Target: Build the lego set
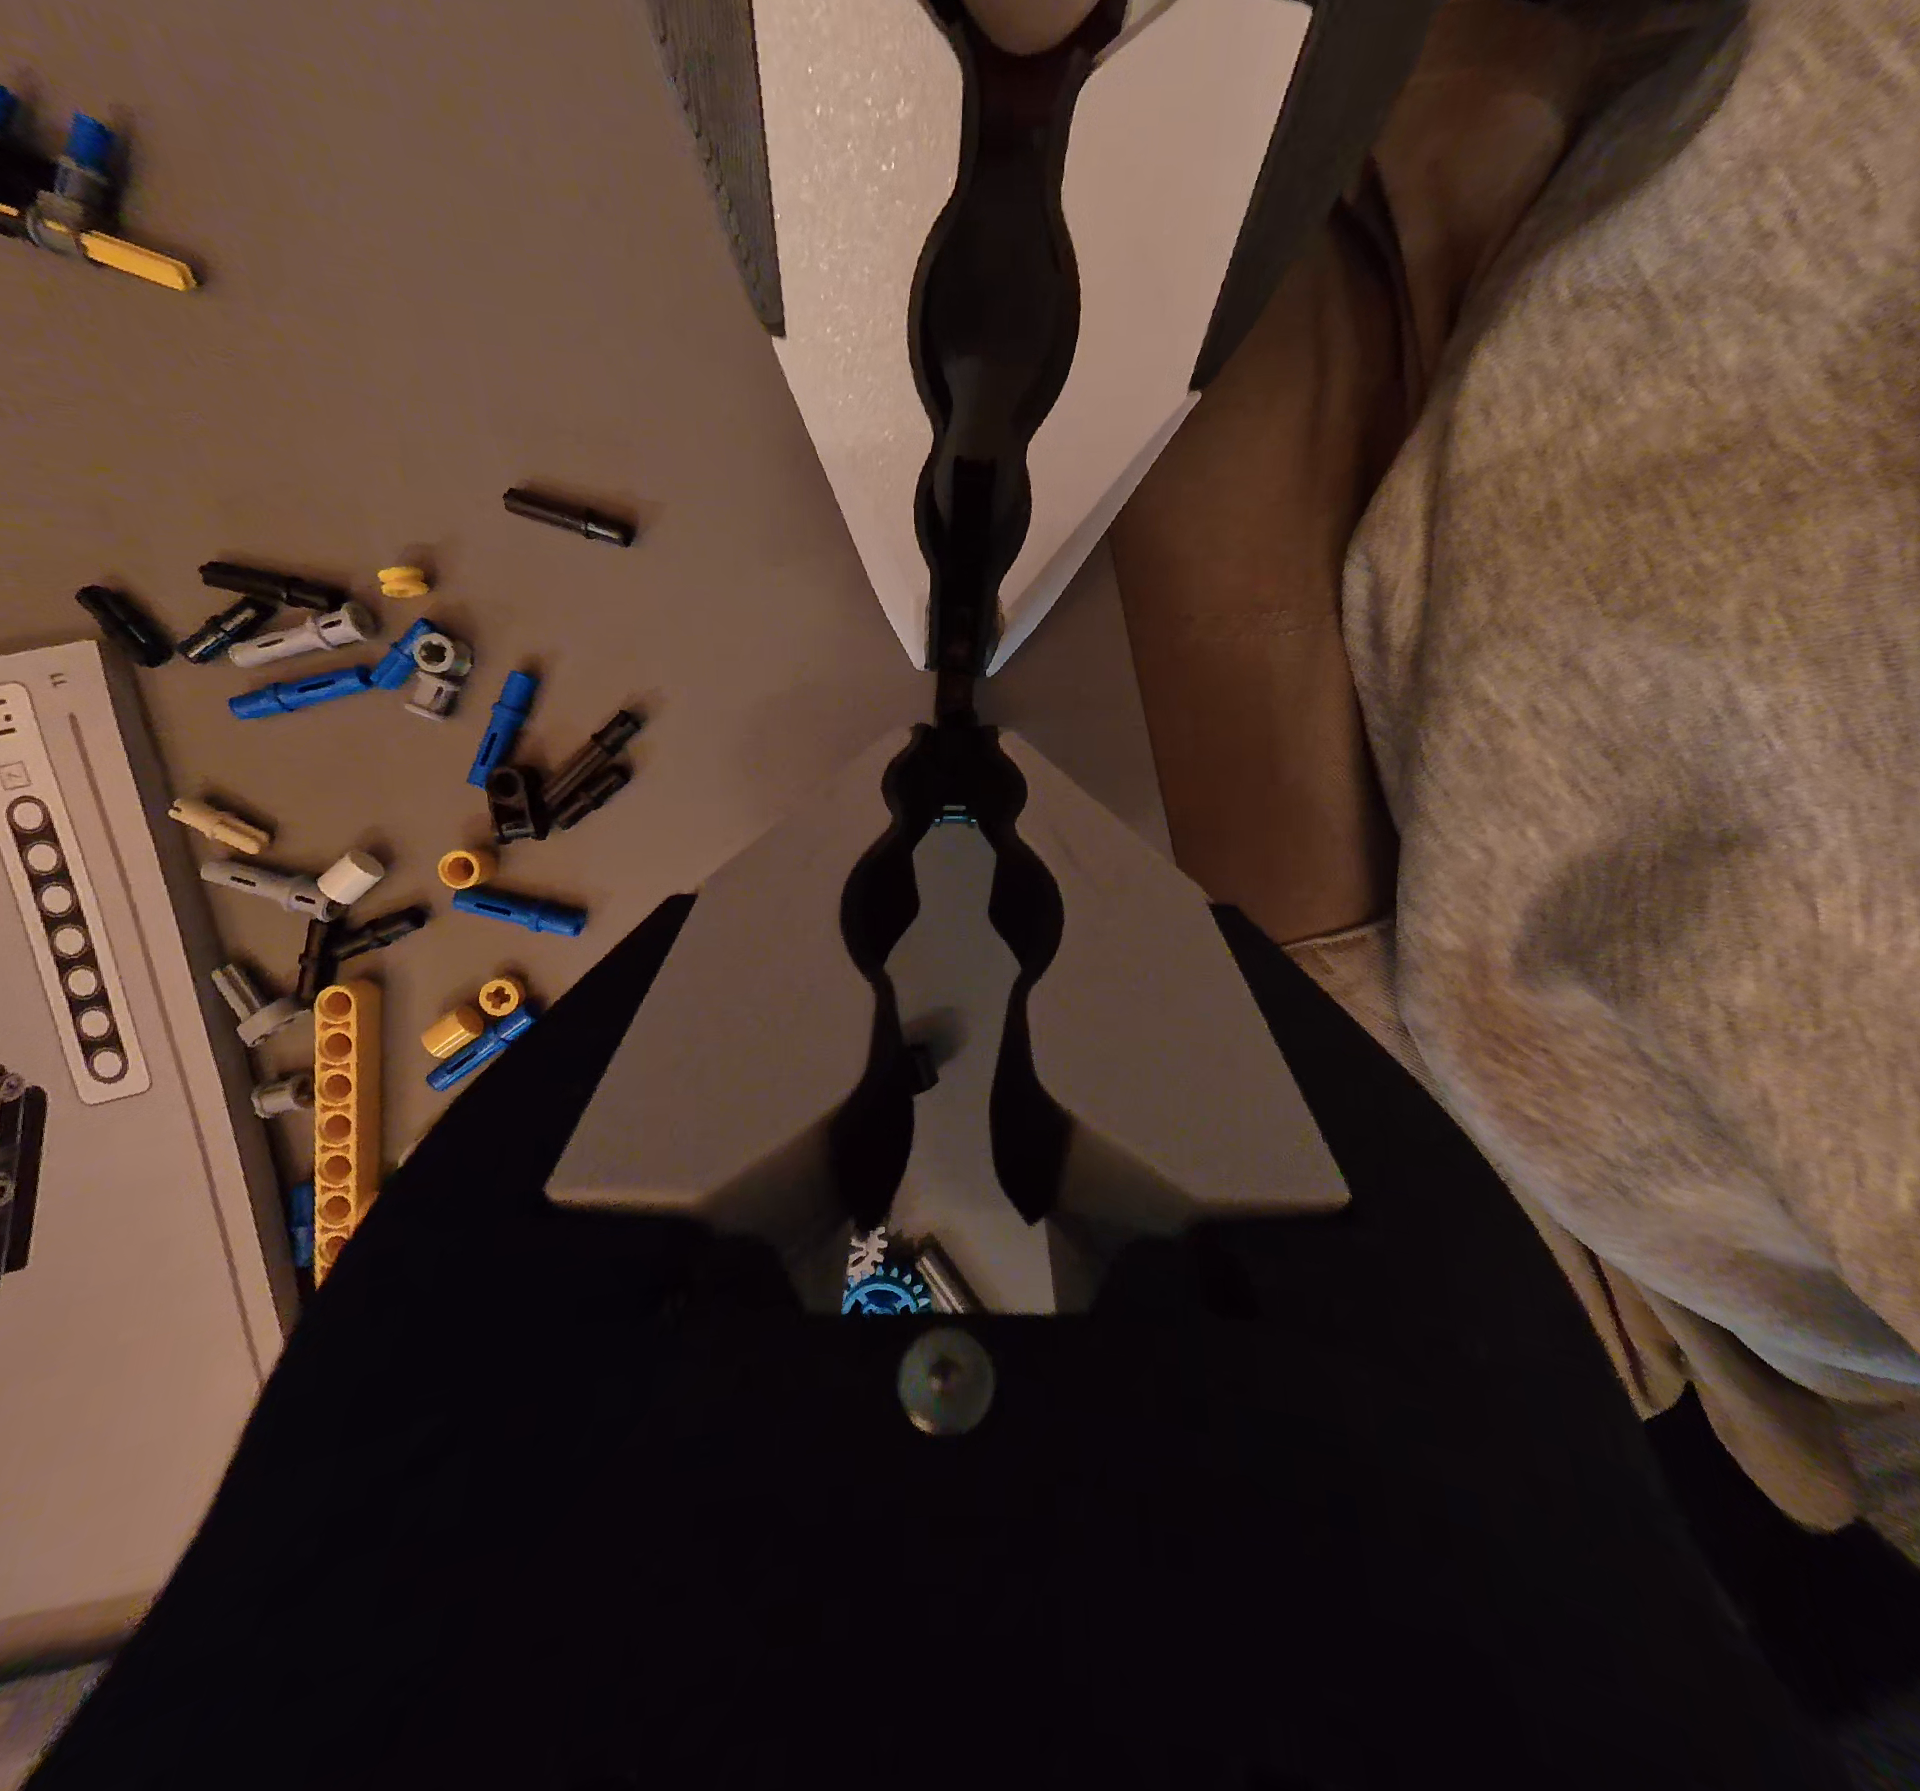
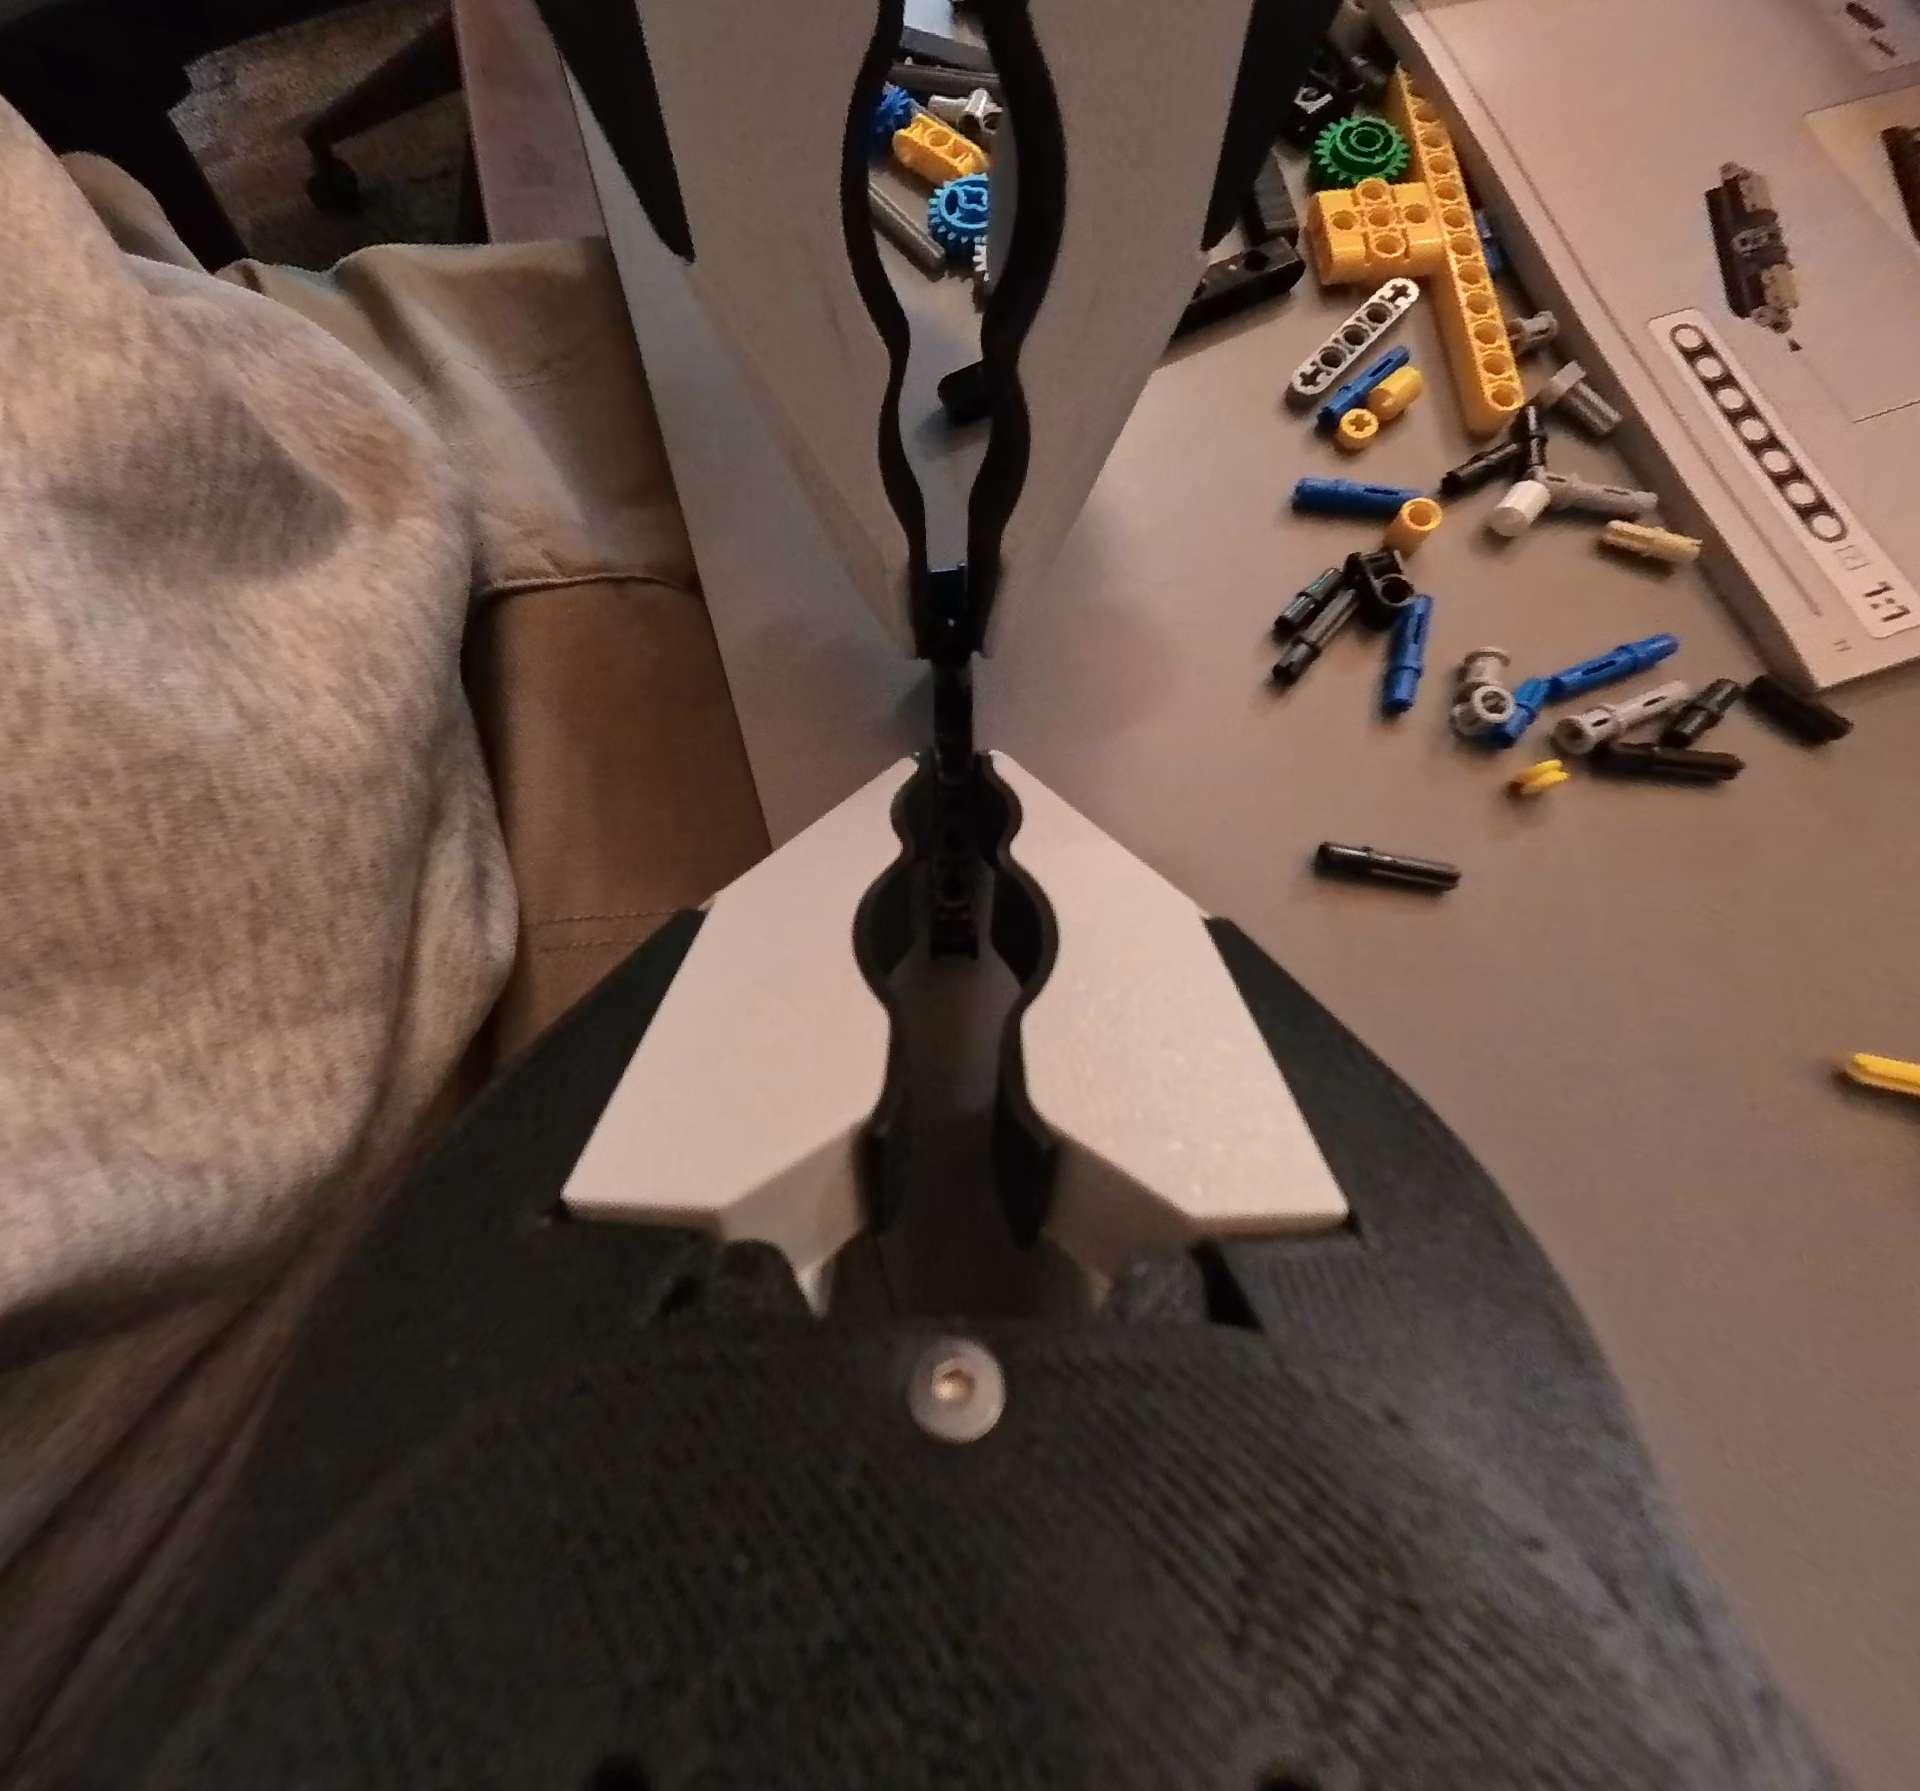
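My two grippers meet tip to tip above the table edge. In the right wrist view, my right gripper [image 2: 951,767] is shut on a thin black holed beam [image 2: 951,874] that pokes out past its tips. My left gripper [image 2: 948,648] comes in from the top, shut on a small black connector [image 2: 943,598] that touches the beam's end. In the left wrist view, my left gripper [image 1: 951,749] is at the bottom and my right gripper [image 1: 956,666] is above it, with the black part [image 1: 954,702] bridging the gap. How the two parts join is hidden.
Loose pins and bushes [image 1: 416,785] in blue, black, grey and yellow lie scattered on the grey table [image 1: 416,183]. A long yellow beam [image 2: 1460,266], gears [image 2: 1356,149] and an open instruction booklet [image 2: 1662,235] lie there too. A person's grey sleeve [image 1: 1662,702] and tan trousers [image 2: 603,546] are close beside the grippers. The grippers are tip to tip, or close to it.
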A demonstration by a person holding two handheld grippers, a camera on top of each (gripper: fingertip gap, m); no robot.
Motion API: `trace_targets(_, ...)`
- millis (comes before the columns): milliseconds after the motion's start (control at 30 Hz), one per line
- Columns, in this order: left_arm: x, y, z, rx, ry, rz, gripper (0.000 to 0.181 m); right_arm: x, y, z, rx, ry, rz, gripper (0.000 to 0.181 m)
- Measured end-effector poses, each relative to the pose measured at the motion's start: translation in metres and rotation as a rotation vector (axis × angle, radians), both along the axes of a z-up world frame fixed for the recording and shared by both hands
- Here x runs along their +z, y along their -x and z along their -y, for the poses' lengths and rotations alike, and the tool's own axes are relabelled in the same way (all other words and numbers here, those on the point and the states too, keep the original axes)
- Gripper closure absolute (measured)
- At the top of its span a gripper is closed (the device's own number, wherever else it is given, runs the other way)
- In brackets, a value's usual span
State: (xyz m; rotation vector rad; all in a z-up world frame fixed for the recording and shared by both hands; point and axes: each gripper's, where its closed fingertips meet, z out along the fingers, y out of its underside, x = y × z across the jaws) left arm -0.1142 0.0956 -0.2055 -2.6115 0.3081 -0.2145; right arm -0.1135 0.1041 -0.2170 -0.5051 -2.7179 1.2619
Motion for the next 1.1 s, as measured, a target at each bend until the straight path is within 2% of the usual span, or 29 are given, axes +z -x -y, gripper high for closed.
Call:
trace_targets(33,-0.0001,0.0000,0.0001,-0.005,0.001,-0.001,0.172,-0.0001,0.0000,0.0000,0.000,0.000,0.001,0.175)
trace_targets(300,-0.0006,-0.0002,0.0004,-0.045,0.030,-0.002,0.172,-0.0003,0.0001,0.0000,0.000,0.001,0.002,0.175)
trace_targets(867,-0.0014,-0.0018,0.0002,-0.014,-0.023,0.082,0.171,-0.0006,0.0002,0.0001,-0.003,0.003,0.007,0.175)
trace_targets(1100,-0.0003,-0.0026,-0.0004,0.016,-0.067,0.047,0.170,-0.0005,0.0006,0.0002,-0.007,0.005,0.006,0.175)
